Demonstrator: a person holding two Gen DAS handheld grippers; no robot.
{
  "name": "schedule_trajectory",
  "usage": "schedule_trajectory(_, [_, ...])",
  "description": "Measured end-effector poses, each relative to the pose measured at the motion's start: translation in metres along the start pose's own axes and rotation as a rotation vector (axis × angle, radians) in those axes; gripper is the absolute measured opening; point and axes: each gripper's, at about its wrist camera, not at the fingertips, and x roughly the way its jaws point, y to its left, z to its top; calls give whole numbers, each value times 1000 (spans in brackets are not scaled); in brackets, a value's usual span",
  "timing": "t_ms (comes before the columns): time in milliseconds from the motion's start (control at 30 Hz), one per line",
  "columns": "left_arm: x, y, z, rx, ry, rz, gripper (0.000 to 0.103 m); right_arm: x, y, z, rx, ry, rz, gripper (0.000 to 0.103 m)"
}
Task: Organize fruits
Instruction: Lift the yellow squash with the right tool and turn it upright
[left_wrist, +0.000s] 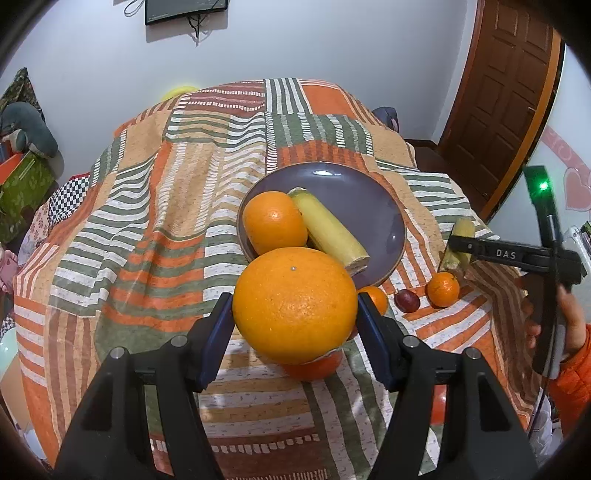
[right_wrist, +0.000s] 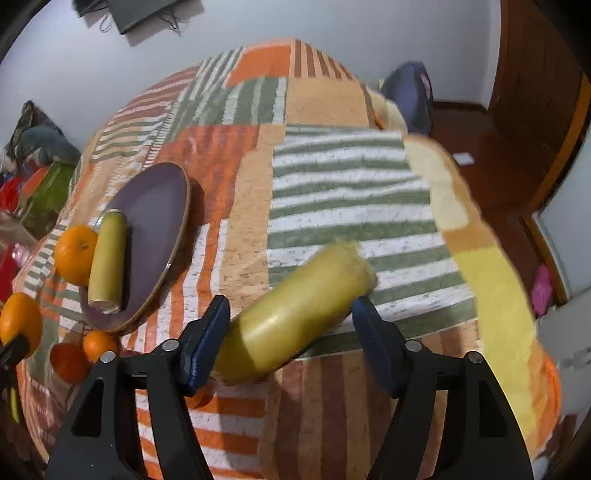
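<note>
My left gripper (left_wrist: 294, 306) is shut on a large orange (left_wrist: 293, 302) and holds it above the patchwork cloth, just in front of the purple plate (left_wrist: 373, 206). On the plate lie an orange (left_wrist: 274, 221) and a yellow cane piece (left_wrist: 328, 230). My right gripper (right_wrist: 290, 325) is shut on a second yellow cane piece (right_wrist: 295, 314), held above the cloth to the right of the plate (right_wrist: 155, 206). It also shows in the left wrist view (left_wrist: 461, 251). Small oranges (left_wrist: 442, 288) and a dark red fruit (left_wrist: 407, 300) lie loose on the cloth.
The table is covered by a striped patchwork cloth (left_wrist: 166, 221) that hangs over its edges. A wooden door (left_wrist: 506, 92) stands at the right. Boxes and a soft toy (left_wrist: 26, 129) sit at the left by the wall.
</note>
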Motion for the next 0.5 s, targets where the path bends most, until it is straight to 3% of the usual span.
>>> schedule_trajectory(133, [6, 4, 1, -11, 9, 8, 65, 11, 0, 2, 13, 12, 26, 74])
schedule_trajectory(300, [11, 5, 1, -28, 18, 7, 65, 15, 20, 4, -97, -15, -48, 74])
schedule_trajectory(367, [12, 4, 1, -24, 17, 11, 65, 14, 25, 3, -151, -34, -69, 71])
schedule_trajectory(500, [12, 4, 3, -23, 17, 15, 65, 9, 18, -1, -185, -23, -18, 59])
